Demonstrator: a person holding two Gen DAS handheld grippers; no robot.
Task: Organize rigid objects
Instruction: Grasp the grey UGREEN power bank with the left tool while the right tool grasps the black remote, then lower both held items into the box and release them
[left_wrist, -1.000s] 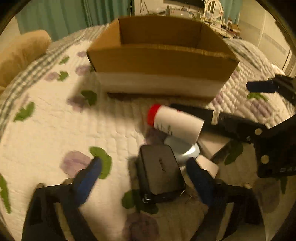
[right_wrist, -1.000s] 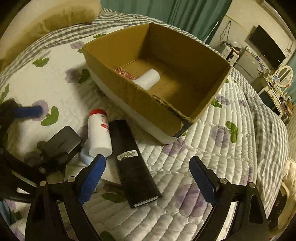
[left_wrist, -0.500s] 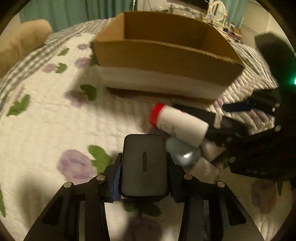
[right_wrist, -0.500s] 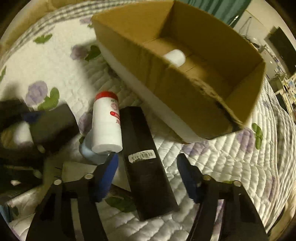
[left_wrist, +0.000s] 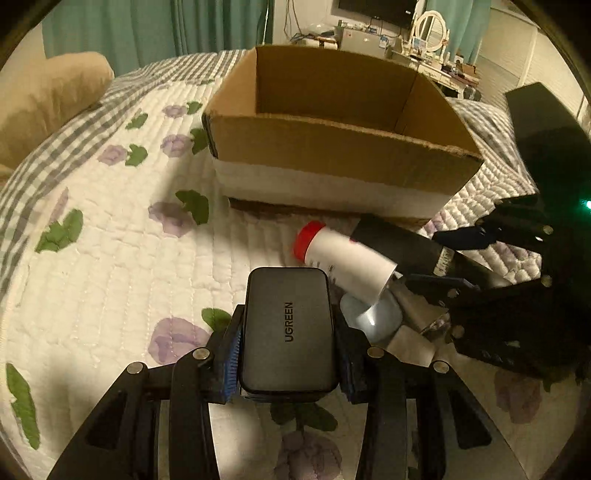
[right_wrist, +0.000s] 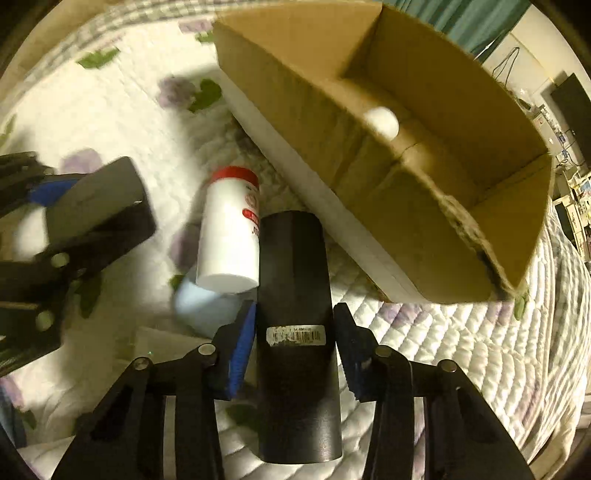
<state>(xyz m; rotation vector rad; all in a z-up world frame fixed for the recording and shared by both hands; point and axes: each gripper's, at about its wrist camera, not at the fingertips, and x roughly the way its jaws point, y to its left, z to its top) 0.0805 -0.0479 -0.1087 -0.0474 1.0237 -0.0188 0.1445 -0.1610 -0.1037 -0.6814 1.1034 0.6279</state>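
Observation:
My left gripper (left_wrist: 288, 354) is shut on a black UGREEN power bank (left_wrist: 288, 328) and holds it just above the quilt; it also shows at the left of the right wrist view (right_wrist: 96, 195). My right gripper (right_wrist: 295, 343) is shut on a long black box (right_wrist: 295, 321) with a barcode label, which still lies low over the bed. A white bottle with a red cap (right_wrist: 231, 236) lies beside the box, over a pale blue round object (right_wrist: 207, 306). The open cardboard box (left_wrist: 332, 147) stands behind and holds a white cylinder (right_wrist: 382, 120).
The floral quilt (left_wrist: 110, 258) covers the bed. A tan pillow (left_wrist: 44, 110) lies at the far left. White flat packages (left_wrist: 410, 343) lie under the bottle and blue object. A dresser with a mirror (left_wrist: 432, 26) stands beyond the bed.
My left gripper closed on the power bank and lifted it slightly. My right gripper moved down over the long black box and closed on it.

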